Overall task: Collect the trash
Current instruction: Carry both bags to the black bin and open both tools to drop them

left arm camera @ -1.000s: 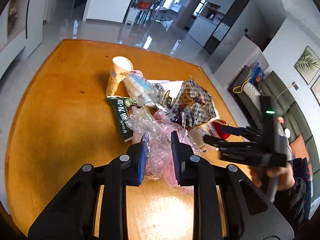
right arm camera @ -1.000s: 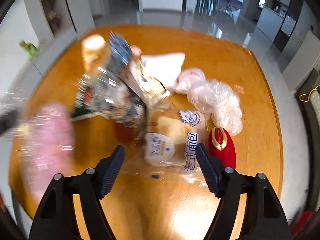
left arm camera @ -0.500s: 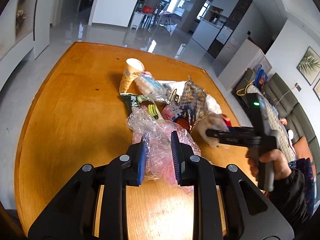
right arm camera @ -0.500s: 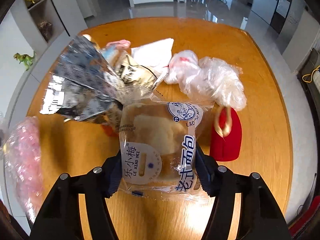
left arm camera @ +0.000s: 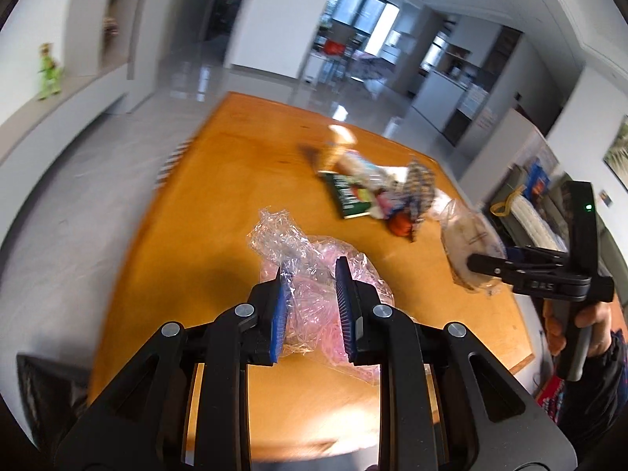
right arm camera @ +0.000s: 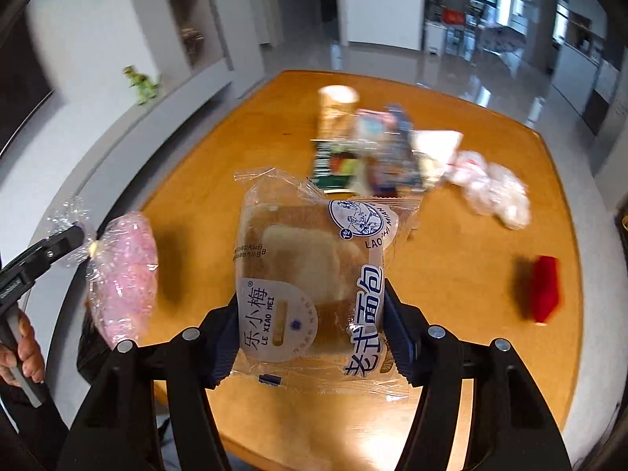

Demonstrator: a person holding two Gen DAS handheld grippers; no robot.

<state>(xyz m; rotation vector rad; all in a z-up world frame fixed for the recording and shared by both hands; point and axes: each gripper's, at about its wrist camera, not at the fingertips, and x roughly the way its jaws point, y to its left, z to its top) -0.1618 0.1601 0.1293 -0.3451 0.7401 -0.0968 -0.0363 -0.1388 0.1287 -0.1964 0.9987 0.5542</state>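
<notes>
Setting: open-plan room, glossy floor; round orange wooden surface (right arm camera: 471,274). Change: both claws have lifted off the surface with their loads, drawn back from the litter pile (right arm camera: 376,157), so two items now await a bin; a black bag edge (left arm camera: 43,388) shows below the surface rim. Left claw (left arm camera: 310,310): pinching a crumpled pink-and-clear plastic bag (left arm camera: 314,274). Right claw (right arm camera: 314,337): clamped on a clear packaged bread (right arm camera: 314,274), printed label, held nearer than the pile. Beyond: paper cup (right arm camera: 335,110), white bags (right arm camera: 490,192), red object (right arm camera: 543,290) right of the pile.
</notes>
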